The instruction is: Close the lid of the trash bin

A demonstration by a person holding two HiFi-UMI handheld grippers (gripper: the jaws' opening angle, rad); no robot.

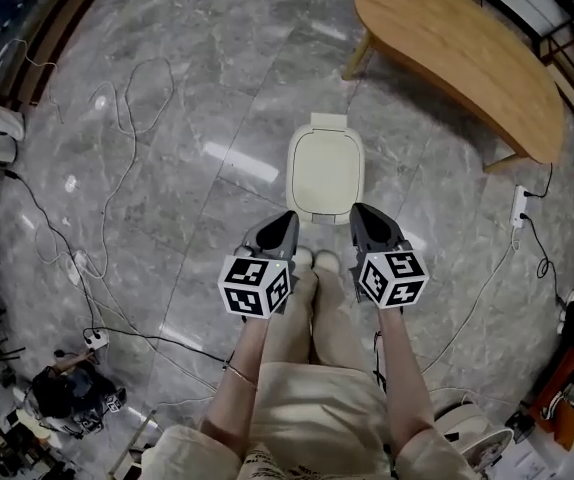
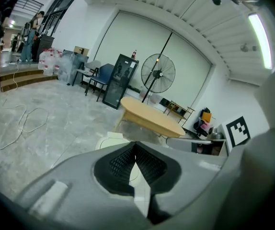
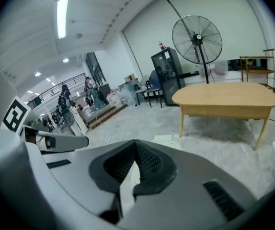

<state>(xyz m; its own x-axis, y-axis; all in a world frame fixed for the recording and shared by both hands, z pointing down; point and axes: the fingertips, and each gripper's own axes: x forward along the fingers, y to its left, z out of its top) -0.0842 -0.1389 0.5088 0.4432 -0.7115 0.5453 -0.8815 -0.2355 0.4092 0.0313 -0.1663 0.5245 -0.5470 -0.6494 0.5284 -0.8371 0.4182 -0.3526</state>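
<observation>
head view: the bin stands on the grey floor, just beyond the person's shoes, with its pale lid lying flat on top, shut. the left gripper and the right gripper hang side by side at the bin's near edge, left and right of it, above it and not touching it. a wooden table stands far right, well apart from the bin. thin cables trail over the floor at left.

left gripper view: the jaws meet at the tips with nothing between them. past them a bit of the bin shows low on the floor, the table beyond it, and a fan at the far wall.

right gripper view: the jaws are together at the tips and empty. a strip of the bin shows just over them, the table stands to the right, and the fan is behind it.
</observation>
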